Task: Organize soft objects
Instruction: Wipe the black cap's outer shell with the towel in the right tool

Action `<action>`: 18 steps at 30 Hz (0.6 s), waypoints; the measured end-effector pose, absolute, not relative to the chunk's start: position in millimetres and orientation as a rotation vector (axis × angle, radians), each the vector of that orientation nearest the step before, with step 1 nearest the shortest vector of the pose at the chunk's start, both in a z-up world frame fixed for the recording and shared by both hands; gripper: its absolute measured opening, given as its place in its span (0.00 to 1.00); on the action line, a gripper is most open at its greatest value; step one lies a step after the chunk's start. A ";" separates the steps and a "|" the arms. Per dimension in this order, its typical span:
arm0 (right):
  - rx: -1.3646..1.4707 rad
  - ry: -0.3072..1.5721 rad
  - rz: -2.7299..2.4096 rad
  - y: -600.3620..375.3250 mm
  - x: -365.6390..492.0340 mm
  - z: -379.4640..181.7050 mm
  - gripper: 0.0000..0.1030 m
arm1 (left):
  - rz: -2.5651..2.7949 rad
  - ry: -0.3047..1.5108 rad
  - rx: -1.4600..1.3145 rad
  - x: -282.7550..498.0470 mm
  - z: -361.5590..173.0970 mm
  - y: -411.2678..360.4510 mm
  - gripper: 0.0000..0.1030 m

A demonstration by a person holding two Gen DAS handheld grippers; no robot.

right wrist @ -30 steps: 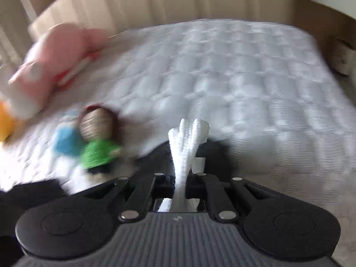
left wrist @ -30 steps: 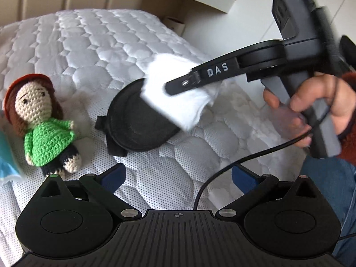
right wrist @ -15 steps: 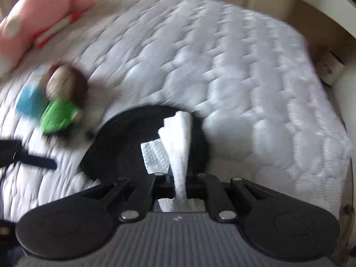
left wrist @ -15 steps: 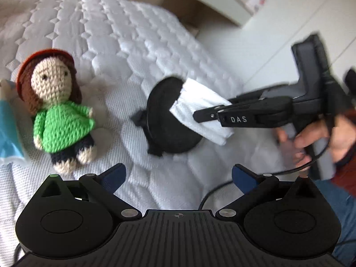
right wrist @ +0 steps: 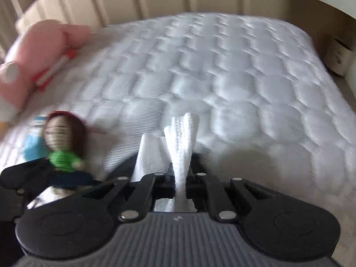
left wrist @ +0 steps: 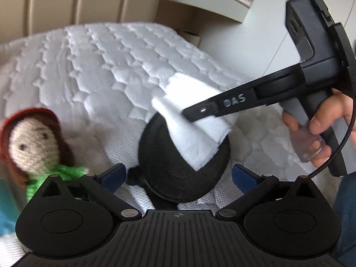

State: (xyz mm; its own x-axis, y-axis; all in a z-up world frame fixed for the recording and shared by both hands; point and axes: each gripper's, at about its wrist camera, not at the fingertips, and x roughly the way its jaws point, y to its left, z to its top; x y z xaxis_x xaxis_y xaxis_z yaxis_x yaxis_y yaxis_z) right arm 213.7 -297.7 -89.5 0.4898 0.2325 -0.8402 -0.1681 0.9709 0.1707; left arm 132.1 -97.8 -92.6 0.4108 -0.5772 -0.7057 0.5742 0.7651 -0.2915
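doll [left wrist: 35,142]: blurred, legs behind left tool | pink plush [right wrist: 37,51]: blurred, cut off left

Right gripper [left wrist: 189,115] fingers pinched together, left gripper [left wrist: 178,173] fingers spread wide

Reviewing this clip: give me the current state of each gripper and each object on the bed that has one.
right gripper: shut on the white cloth, held above the bed.
white cloth: folded, pinched, lifted over the black round pad.
left gripper: open, holding nothing.
black round pad: lying on the mattress, partly covered by the cloth.
crochet doll: lying face up on the mattress.
pink plush toy: resting by the headboard; blurred.
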 end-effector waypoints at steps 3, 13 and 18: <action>0.093 1.043 0.151 -317.5 215.9 -92.6 0.07 | -0.742 0.892 0.038 140.0 -97.8 -111.7 1.00; 0.326 0.941 0.106 -360.0 208.6 -65.0 0.08 | -0.725 0.866 0.097 165.0 -116.4 -138.7 1.00; 0.458 0.837 0.111 -376.3 193.7 -38.2 0.08 | -0.749 0.880 -0.054 169.6 -116.1 -135.4 1.00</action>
